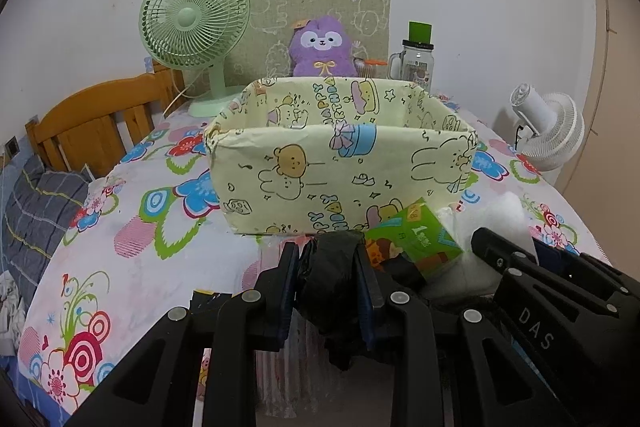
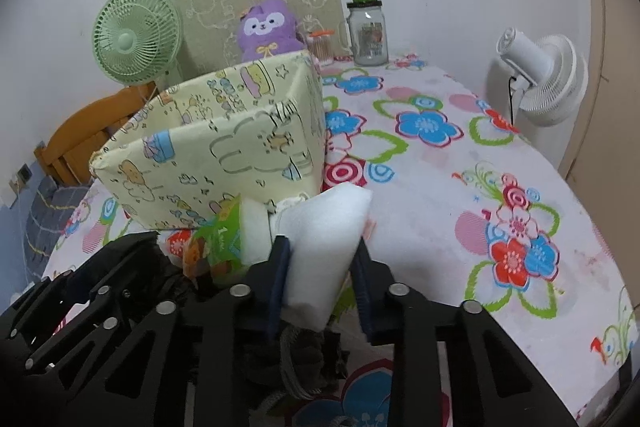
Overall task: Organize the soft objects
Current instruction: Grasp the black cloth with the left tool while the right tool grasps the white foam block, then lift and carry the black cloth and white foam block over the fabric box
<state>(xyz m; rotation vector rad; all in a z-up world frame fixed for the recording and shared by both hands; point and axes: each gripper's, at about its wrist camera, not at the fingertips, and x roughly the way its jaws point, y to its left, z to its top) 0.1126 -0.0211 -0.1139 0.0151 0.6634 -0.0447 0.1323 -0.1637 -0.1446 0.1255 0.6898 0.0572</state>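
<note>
A pale yellow cartoon-print fabric box [image 1: 340, 163] stands open on the flowered bed; it also shows in the right wrist view [image 2: 216, 151]. My left gripper [image 1: 328, 255] is shut on a black soft bundle [image 1: 330, 279] just in front of the box. My right gripper [image 2: 320, 255] is shut on a white foam block [image 2: 324, 243] beside the box's near right corner; the block also shows in the left wrist view [image 1: 500, 219]. A green tissue pack [image 1: 416, 239] lies between the grippers, also seen in the right wrist view [image 2: 224, 243]. A dark knitted item [image 2: 296, 359] lies under the right gripper.
Behind the box stand a green fan [image 1: 196, 23], a purple plush [image 1: 322, 47], a printed board [image 1: 320, 23] and a glass jar with green lid [image 1: 416, 59]. A white fan [image 1: 548, 127] stands at the right edge. A wooden headboard [image 1: 92, 123] is at the left.
</note>
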